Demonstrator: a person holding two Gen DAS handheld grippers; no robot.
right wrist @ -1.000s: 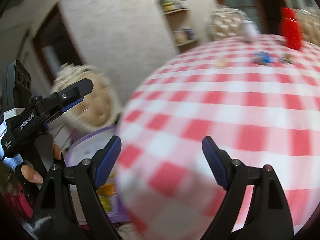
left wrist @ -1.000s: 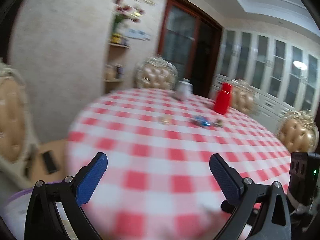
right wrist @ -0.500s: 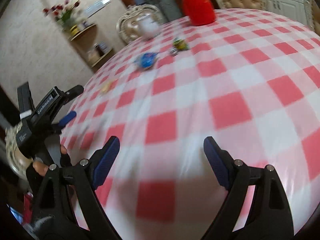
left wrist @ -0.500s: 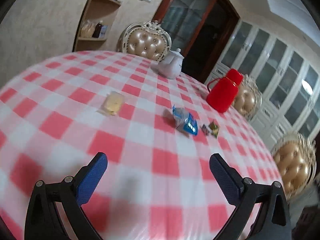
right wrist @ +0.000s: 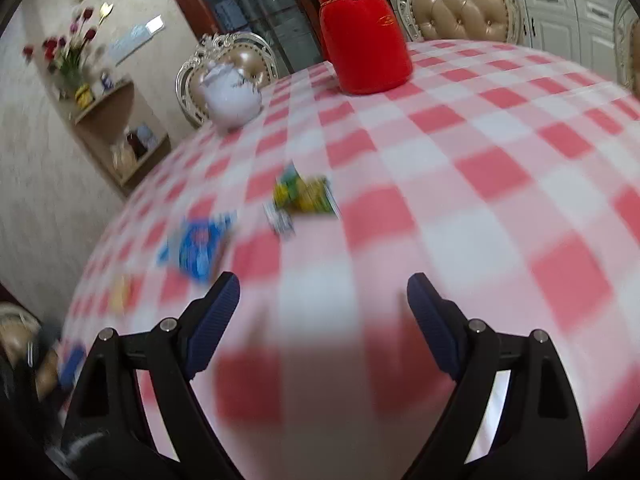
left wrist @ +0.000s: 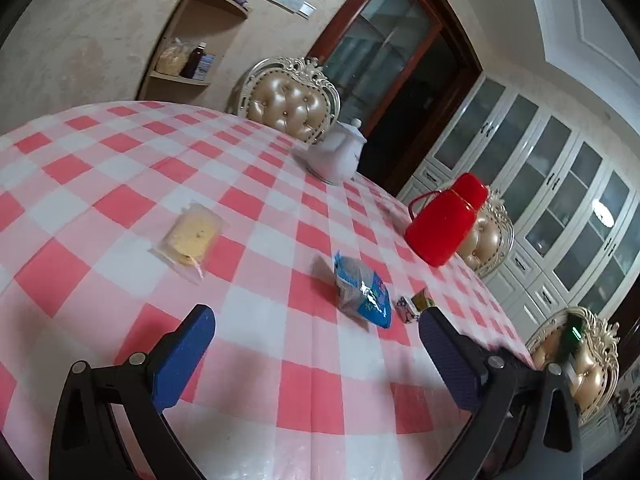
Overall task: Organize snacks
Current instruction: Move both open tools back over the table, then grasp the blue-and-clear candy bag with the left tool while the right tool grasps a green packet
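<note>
Left gripper [left wrist: 316,336] and right gripper [right wrist: 323,300] both gape wide above the checked tablecloth [left wrist: 120,168], nothing between the jaws. Just beyond lie the snacks: a blue packet [left wrist: 362,290], two small packets [left wrist: 416,304] beside it, a clear-wrapped biscuit [left wrist: 192,236] apart to the left. Farther back stand a red flask [left wrist: 444,228] and a white teapot [left wrist: 338,152].

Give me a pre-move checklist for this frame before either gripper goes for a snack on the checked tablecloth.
1. Left gripper jaws open, nothing between: ok.
2. Right gripper jaws open, nothing between: ok.
3. Blue snack packet lying free on the tablecloth: ok.
4. Clear-wrapped biscuit apart from other snacks: ok.
5. Red thermos and white teapot stand well behind the snacks: ok.
6. Green-yellow packet and its small neighbour, touching or apart: cannot tell, blurred.
</note>
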